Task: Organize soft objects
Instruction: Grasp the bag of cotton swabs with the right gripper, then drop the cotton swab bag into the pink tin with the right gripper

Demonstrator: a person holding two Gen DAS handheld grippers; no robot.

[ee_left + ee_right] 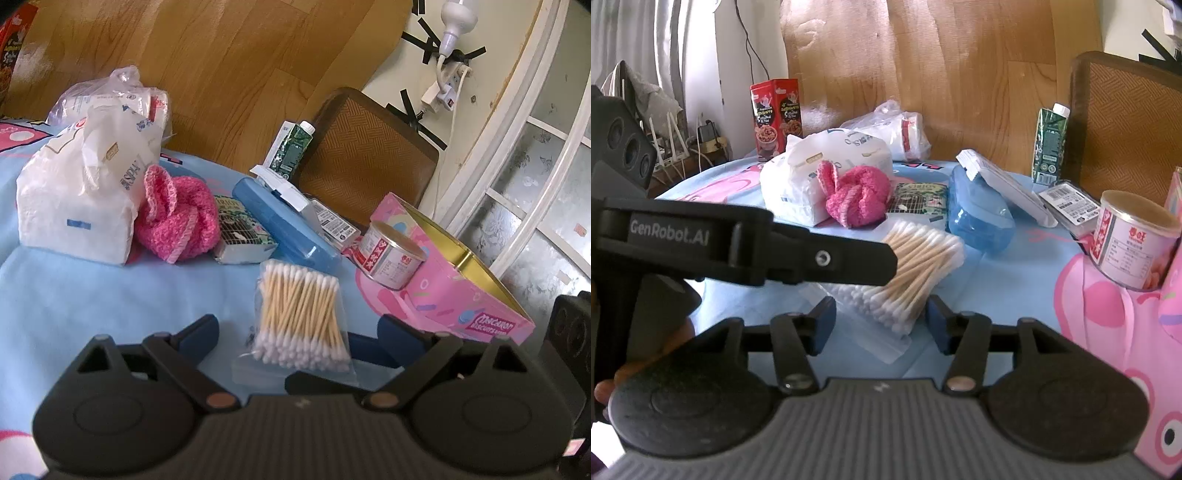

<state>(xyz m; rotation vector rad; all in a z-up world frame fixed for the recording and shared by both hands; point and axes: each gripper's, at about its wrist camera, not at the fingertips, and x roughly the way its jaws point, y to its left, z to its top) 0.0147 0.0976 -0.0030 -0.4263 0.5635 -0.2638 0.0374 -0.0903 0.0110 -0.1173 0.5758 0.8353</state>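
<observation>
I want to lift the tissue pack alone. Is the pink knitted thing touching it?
Touching. The left wrist view shows the pink knitted thing leaning against the tissue pack, with no gap.

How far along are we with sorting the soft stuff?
Nothing looks sorted yet: the pink tin holds nothing visible, with only a can leaning on it. In hand: the cotton swab bag lies between both open grippers, left and right, ungripped. Left: pink knit item, tissue pack.

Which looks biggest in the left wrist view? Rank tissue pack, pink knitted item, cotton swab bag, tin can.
1. tissue pack
2. cotton swab bag, though nearness inflates it
3. pink knitted item
4. tin can
</observation>
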